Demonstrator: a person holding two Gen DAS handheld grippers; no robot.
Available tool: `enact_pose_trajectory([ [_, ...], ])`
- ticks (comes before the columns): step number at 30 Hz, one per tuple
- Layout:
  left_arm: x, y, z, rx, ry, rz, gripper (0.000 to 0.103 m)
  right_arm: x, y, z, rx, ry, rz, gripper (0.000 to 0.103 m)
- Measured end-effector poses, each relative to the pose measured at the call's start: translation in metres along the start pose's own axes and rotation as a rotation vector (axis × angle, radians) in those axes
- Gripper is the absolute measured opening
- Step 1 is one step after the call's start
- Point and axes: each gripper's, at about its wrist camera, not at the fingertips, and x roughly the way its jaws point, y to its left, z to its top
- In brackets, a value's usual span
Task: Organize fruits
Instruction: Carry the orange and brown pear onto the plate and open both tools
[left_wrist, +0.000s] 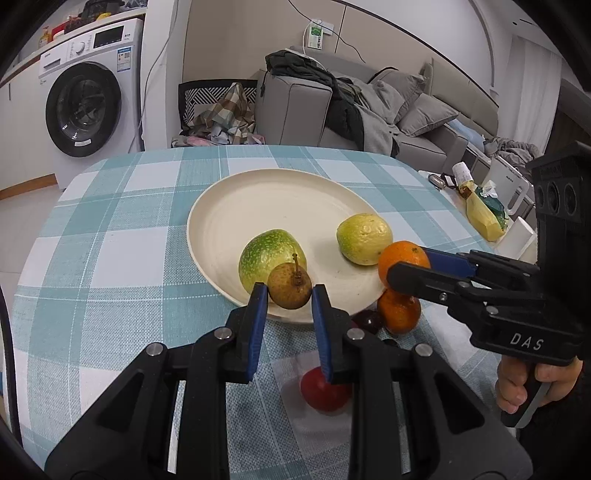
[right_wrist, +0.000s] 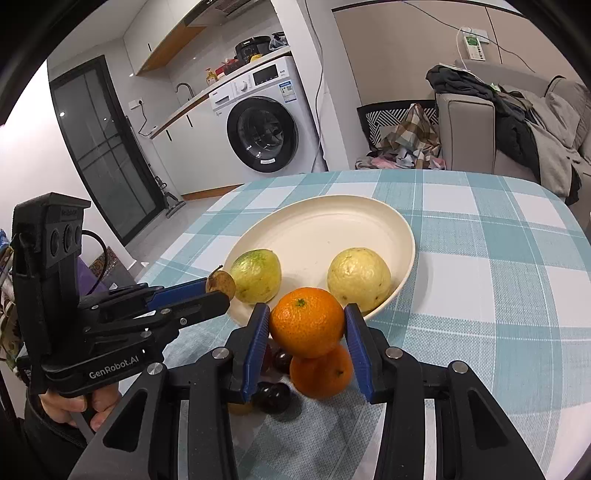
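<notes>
My left gripper (left_wrist: 289, 295) is shut on a small brown pear-like fruit (left_wrist: 289, 290), held over the near rim of the cream plate (left_wrist: 277, 199). My right gripper (right_wrist: 307, 319) is shut on an orange (right_wrist: 306, 321) just off the plate's (right_wrist: 321, 221) near edge. Two yellow-green fruits (left_wrist: 266, 254) (left_wrist: 364, 238) lie in the plate. On the cloth below the grippers sit a second orange (right_wrist: 321, 373), dark plums (right_wrist: 273, 397) and a red fruit (left_wrist: 325, 393). Each gripper shows in the other's view: the right (left_wrist: 406, 266) and the left (right_wrist: 218, 295).
The table wears a teal checked cloth (left_wrist: 110, 240). A yellow packet (left_wrist: 482, 218) and small items stand at its right edge. Beyond are a washing machine (left_wrist: 88, 103), a chair with clothes (left_wrist: 221, 110) and a grey sofa (left_wrist: 406, 110). A hand (left_wrist: 517, 384) grips the right handle.
</notes>
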Motion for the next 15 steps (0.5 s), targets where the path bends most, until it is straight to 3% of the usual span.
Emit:
enact_pose_trajectory([
  [15,0.031,0.016,0.014,-0.008,0.032,0.012,0.022,0.028,-0.010,0.015,-0.012,0.029,-0.045,0.042],
])
